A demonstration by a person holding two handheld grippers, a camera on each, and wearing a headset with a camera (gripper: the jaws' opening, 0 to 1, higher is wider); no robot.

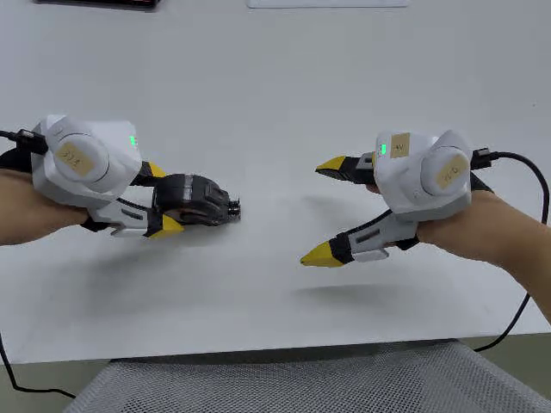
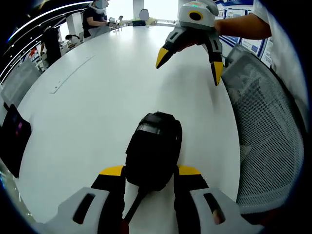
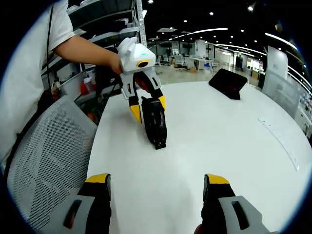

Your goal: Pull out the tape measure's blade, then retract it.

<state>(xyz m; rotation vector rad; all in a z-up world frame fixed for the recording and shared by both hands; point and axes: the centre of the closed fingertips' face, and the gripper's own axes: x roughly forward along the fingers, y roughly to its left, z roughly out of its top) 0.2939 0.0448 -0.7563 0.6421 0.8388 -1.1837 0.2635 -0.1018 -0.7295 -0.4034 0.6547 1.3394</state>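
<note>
You're at the start, blade not yet out: left gripper (image 1: 164, 199) clamps the black tape measure (image 1: 198, 200) at the table's (image 1: 275, 86) left, right gripper (image 1: 325, 209) gapes wide well apart, next pinch the blade hook (image 1: 234, 206).

Bright overhead light washed the white table (image 1: 275, 69); soft shadows lay under the left gripper (image 1: 164, 198) and right gripper (image 1: 320, 211). Both gripper views bent at the edges; far ceiling lamps (image 3: 251, 7) glared.
</note>
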